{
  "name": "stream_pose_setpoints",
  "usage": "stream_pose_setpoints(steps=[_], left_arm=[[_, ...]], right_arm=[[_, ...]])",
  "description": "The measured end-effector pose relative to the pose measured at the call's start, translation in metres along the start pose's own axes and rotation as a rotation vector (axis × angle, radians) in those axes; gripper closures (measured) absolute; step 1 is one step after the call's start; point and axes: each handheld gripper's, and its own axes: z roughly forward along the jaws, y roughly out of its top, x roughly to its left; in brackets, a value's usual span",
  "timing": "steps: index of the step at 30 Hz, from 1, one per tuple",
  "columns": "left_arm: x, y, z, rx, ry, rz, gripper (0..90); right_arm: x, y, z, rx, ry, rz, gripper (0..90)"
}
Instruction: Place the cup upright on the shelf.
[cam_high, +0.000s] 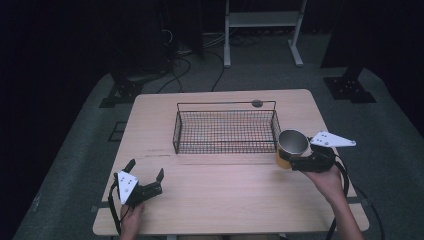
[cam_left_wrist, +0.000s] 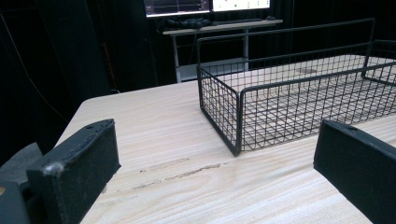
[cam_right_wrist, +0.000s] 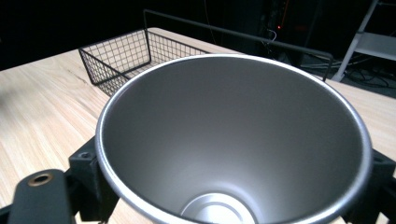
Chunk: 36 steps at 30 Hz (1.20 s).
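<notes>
Two tools: left tool (cam_high: 147, 176) hovers low over the near desk (cam_high: 220, 195), jaws spread, empty
Right tool (cam_high: 295, 162): clamped on the cup (cam_high: 291, 146), beside the basket's right end
Cup: smooth steel inside, yellow outside; rigid, light, likely slippery, so grip its wall
Basket (cam_high: 226, 131): stiff black wire mesh
</notes>
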Motion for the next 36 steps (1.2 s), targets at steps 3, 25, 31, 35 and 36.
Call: stream_pose_setpoints(steps=[3,25,31,35,36], left_arm=[[0.000,0.000,0.000,0.000,0.000,-0.002,0.0],[0.000,0.000,0.000,0.002,0.001,-0.005,0.0],[0.000,0.000,0.000,0.003,0.002,-0.005,0.0],[0.001,0.000,0.000,0.004,0.001,-0.003,0.0],[0.000,0.000,0.000,0.002,0.001,-0.006,0.0]], right_arm=[[0.001,0.008,0.000,-0.003,0.009,-0.004,12.8],[-0.007,0.061,0.017,-0.020,0.065,-0.015,12.7],[-0.017,0.070,0.027,-0.030,0.073,0.016,12.7],[-0.020,0.075,0.035,-0.014,0.070,0.017,12.7],[-0.021,0.077,0.037,-0.010,0.071,0.011,12.7]])
